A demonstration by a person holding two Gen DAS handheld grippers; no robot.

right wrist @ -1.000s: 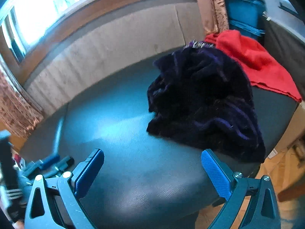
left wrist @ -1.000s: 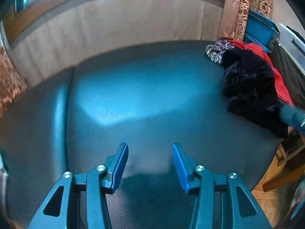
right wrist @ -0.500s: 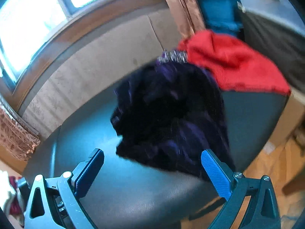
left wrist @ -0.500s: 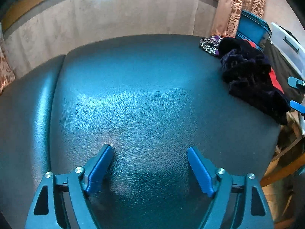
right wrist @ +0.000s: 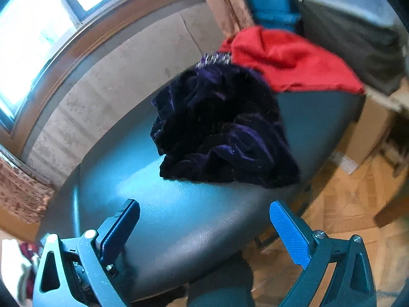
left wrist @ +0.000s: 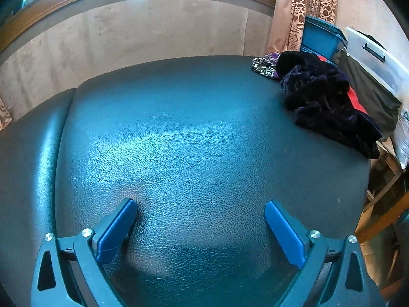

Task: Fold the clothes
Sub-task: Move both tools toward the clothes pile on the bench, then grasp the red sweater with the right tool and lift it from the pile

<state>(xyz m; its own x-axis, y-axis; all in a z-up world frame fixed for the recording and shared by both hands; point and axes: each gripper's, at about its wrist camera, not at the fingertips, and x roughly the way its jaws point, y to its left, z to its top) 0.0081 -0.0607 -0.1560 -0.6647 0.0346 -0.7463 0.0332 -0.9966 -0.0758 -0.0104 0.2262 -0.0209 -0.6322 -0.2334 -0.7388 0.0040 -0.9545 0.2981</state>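
A crumpled dark purple velvet garment (right wrist: 222, 130) lies on the dark leather surface (right wrist: 179, 220), just beyond my right gripper (right wrist: 204, 220), which is open and empty above the surface's near edge. Behind the velvet lies a red garment (right wrist: 288, 58), and a patterned cloth (right wrist: 214, 60) peeks out between them. In the left wrist view the velvet garment (left wrist: 324, 102) sits at the far right, with the patterned cloth (left wrist: 265, 65) behind it and a strip of the red garment (left wrist: 356, 102). My left gripper (left wrist: 200, 217) is open and empty over bare leather (left wrist: 179, 140).
A beige wall panel (left wrist: 140, 30) and a window sill run behind the surface. A curtain (left wrist: 304, 12), blue boxes (left wrist: 319, 38) and a dark bin (right wrist: 358, 38) stand at the right. A wooden floor (right wrist: 345, 204) and a cardboard box (right wrist: 370, 133) lie beyond the right edge.
My left gripper has opened wider and drawn back from the surface. My right gripper has moved closer to the velvet garment and swung toward the surface's right edge.
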